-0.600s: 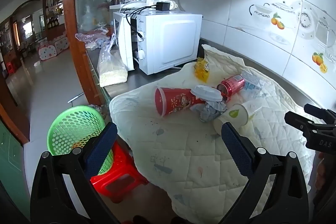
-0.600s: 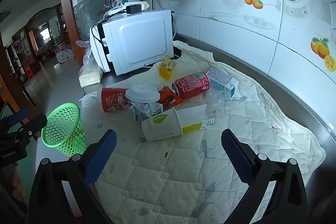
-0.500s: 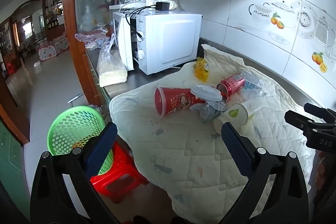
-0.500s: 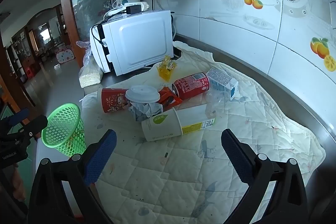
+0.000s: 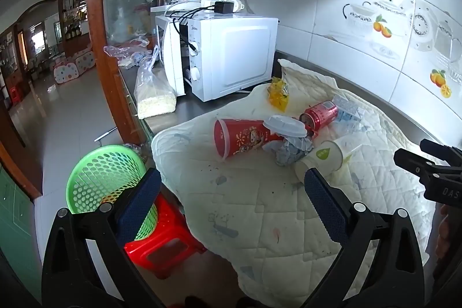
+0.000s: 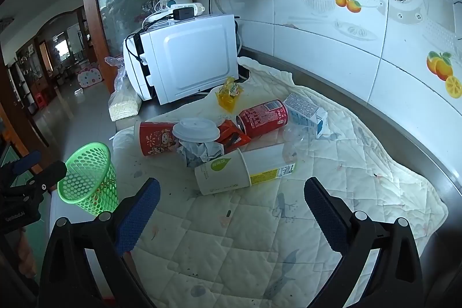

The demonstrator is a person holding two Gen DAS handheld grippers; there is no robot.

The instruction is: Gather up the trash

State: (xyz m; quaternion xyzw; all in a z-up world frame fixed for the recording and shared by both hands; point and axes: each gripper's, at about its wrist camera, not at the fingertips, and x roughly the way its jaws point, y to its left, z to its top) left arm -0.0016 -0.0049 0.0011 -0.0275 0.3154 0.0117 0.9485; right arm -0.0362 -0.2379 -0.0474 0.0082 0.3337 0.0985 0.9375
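A pile of trash lies on a quilted cloth (image 6: 260, 235) on the counter: a red paper cup (image 6: 157, 137) on its side, a white lid (image 6: 196, 129), crumpled paper (image 6: 199, 153), a white cup with a green leaf (image 6: 223, 172), a red cola can (image 6: 264, 117), a blue-and-white carton (image 6: 307, 110) and a yellow wrapper (image 6: 229, 94). A green mesh basket (image 5: 104, 178) stands on a red stool (image 5: 161, 244) beside the counter. My left gripper (image 5: 229, 202) is open and empty above the cloth's near edge. My right gripper (image 6: 231, 205) is open and empty, short of the white cup.
A white microwave (image 5: 228, 54) stands behind the pile, with a power strip on top. A clear bag of grains (image 5: 154, 94) leans at its left. The tiled wall (image 6: 361, 33) runs along the right. The basket also shows in the right wrist view (image 6: 88, 178).
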